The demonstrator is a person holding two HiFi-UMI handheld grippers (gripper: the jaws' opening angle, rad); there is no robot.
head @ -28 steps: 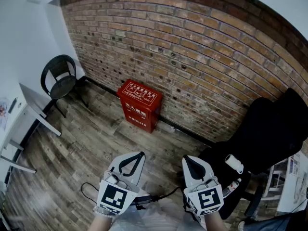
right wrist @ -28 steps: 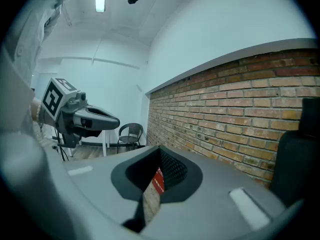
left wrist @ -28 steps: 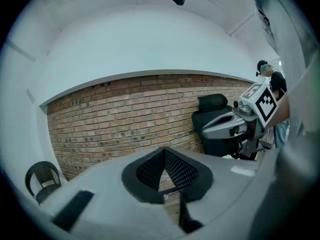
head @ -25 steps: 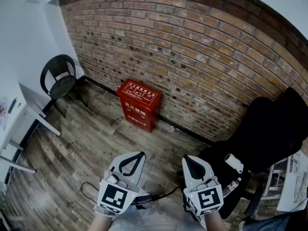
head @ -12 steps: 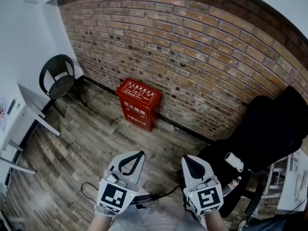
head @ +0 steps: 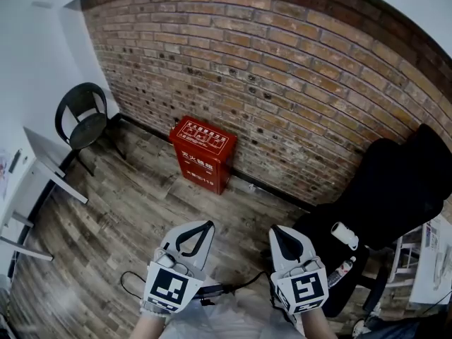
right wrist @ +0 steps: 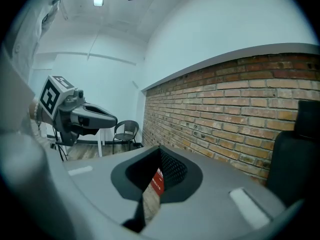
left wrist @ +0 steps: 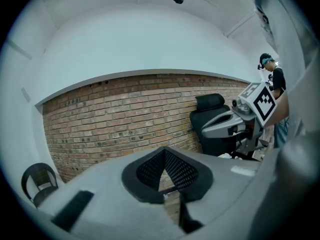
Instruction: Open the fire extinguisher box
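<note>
The box (head: 201,154) looks glossy, perhaps metal; wall (head: 282,69) rough brick.

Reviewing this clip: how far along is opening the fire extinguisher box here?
Nothing looks done: the red fire extinguisher box stands closed on the floor against the brick wall. In hand: nothing; the left gripper and right gripper are shut, empty, and well short of the box. Left: approach, take hold of the box's cover and open it.

Office-type room, bare brick wall (head: 282,83) ahead of the fingers (head: 192,237), wood-plank floor (head: 127,217), red fire extinguisher box (head: 201,154) at the wall's foot, black office chair (head: 395,196) to their right, round-backed chair (head: 83,119) and white desk (head: 35,168) to their left.
</note>
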